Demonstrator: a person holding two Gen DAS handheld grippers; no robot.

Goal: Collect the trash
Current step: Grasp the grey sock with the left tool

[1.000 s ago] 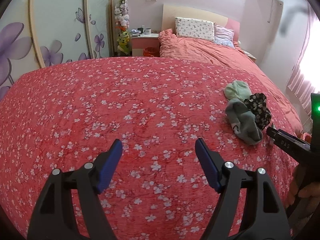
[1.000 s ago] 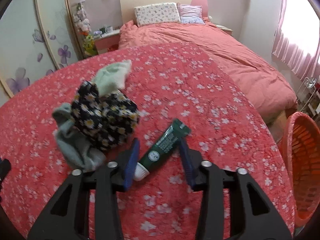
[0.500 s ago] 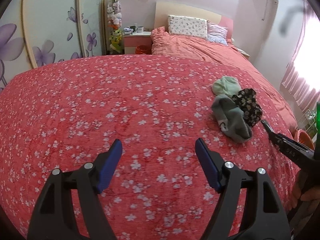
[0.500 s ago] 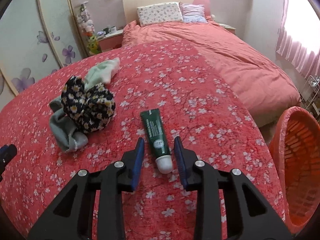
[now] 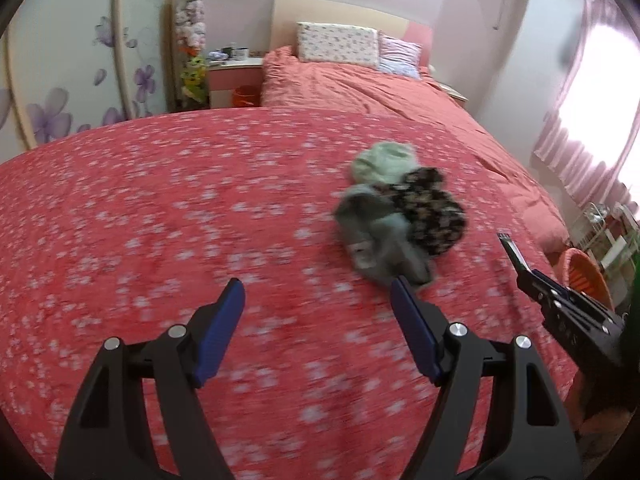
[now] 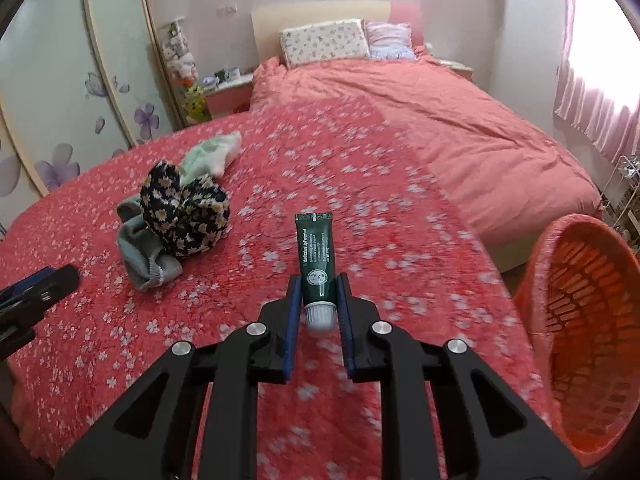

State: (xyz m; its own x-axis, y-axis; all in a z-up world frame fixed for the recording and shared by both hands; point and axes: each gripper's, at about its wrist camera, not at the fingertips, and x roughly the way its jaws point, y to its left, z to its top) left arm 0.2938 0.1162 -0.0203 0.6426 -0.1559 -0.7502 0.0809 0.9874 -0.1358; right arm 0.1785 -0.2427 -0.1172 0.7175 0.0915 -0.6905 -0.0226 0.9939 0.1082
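Observation:
My right gripper (image 6: 318, 294) is shut on a dark green tube with a white cap (image 6: 316, 256), held just above the red flowered bedspread (image 6: 360, 208); the tube points away from me. An orange mesh basket (image 6: 584, 320) stands to its right, beside the bed. My left gripper (image 5: 318, 312) is open and empty above the bedspread (image 5: 160, 220). A pile of socks, grey (image 5: 372, 236), pale green (image 5: 382, 162) and black with daisies (image 5: 432, 208), lies just beyond its right finger. The pile also shows in the right wrist view (image 6: 180, 216). The right gripper shows at the right edge of the left wrist view (image 5: 560, 300).
Pillows (image 6: 324, 42) and a headboard are at the far end of the bed. A nightstand (image 5: 234, 76) and a small orange bin (image 5: 246, 96) stand at the far left. Wardrobe doors with purple flowers (image 5: 60, 80) line the left wall. A metal rack (image 6: 626, 192) stands under the curtained window.
My right gripper has closed on the green tube and lifted it off the bedspread. My left gripper has moved right, toward the sock pile, and stays open.

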